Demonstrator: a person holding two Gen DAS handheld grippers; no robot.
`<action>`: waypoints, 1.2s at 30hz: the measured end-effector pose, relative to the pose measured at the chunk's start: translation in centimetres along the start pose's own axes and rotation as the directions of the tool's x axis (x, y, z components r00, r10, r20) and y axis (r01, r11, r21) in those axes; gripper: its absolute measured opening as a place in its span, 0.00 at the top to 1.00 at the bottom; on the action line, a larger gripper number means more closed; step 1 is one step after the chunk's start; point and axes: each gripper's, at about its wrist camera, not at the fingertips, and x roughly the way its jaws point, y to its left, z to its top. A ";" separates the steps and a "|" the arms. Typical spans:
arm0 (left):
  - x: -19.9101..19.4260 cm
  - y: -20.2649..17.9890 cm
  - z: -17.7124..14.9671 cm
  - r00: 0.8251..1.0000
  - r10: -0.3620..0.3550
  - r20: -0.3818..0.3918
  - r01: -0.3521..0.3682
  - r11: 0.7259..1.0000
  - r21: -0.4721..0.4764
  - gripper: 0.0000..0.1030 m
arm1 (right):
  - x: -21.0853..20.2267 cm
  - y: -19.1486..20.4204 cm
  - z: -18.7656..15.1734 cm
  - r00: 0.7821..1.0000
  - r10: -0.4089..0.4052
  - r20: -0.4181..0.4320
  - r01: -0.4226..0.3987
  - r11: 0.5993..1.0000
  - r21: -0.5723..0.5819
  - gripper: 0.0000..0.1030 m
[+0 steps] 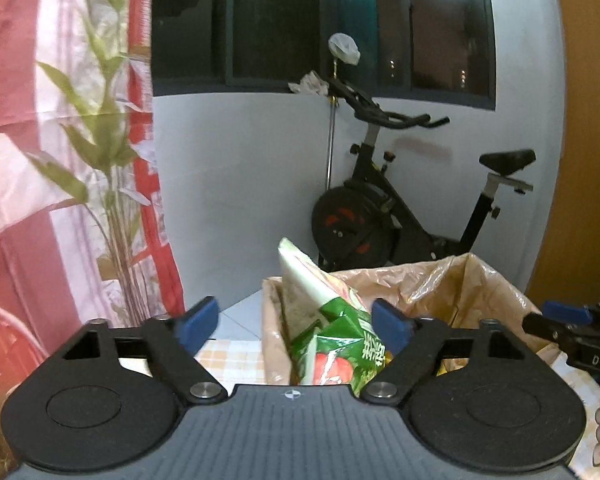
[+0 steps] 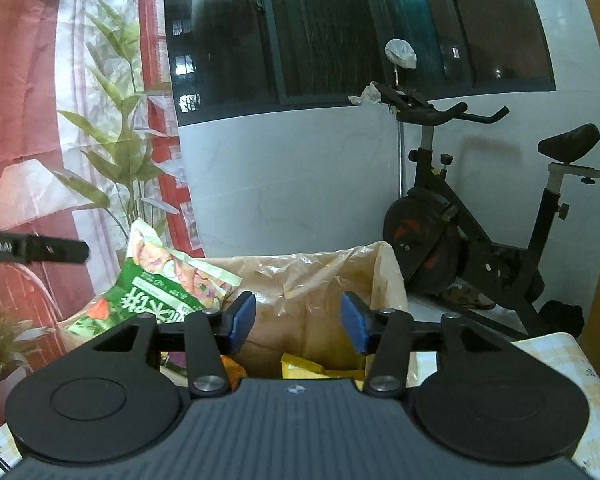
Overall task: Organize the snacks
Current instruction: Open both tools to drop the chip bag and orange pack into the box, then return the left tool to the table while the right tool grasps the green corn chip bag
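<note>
Left gripper (image 1: 296,326) spread wide around the green-and-white crinkly snack bag (image 1: 332,336), pads clear (bag leaning on the near-left rim). Lower into the brown plastic-lined box (image 2: 384,276) before pulling away. Right gripper (image 2: 298,322) parted, empty, above the box; keep clear of the liner.

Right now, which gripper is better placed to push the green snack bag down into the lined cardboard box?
Probably the left gripper: the green snack bag stands between its open fingers, over the box.
</note>
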 end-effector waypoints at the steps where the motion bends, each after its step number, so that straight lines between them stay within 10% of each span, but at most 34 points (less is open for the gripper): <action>1: -0.6 0.2 0.0 1.000 -0.001 -0.002 0.001 1.000 -0.009 0.31 | -0.4 0.1 -0.1 1.000 0.001 0.000 -0.001 1.000 0.002 0.50; 7: -3.4 1.1 -0.7 1.000 -0.024 -0.008 0.024 0.998 -0.058 0.41 | -2.7 1.1 -1.1 1.000 0.012 -0.010 -0.012 1.000 0.014 0.50; 22: -5.7 5.3 -9.7 0.996 0.041 -0.076 -0.047 0.995 -0.085 0.27 | -4.8 3.7 -8.8 0.994 0.049 -0.095 -0.043 0.997 0.064 0.25; 36: -3.8 6.9 -19.0 0.972 0.026 -0.236 -0.062 0.987 -0.148 0.25 | -2.4 6.6 -16.4 0.929 -0.012 -0.371 0.019 1.000 0.017 0.05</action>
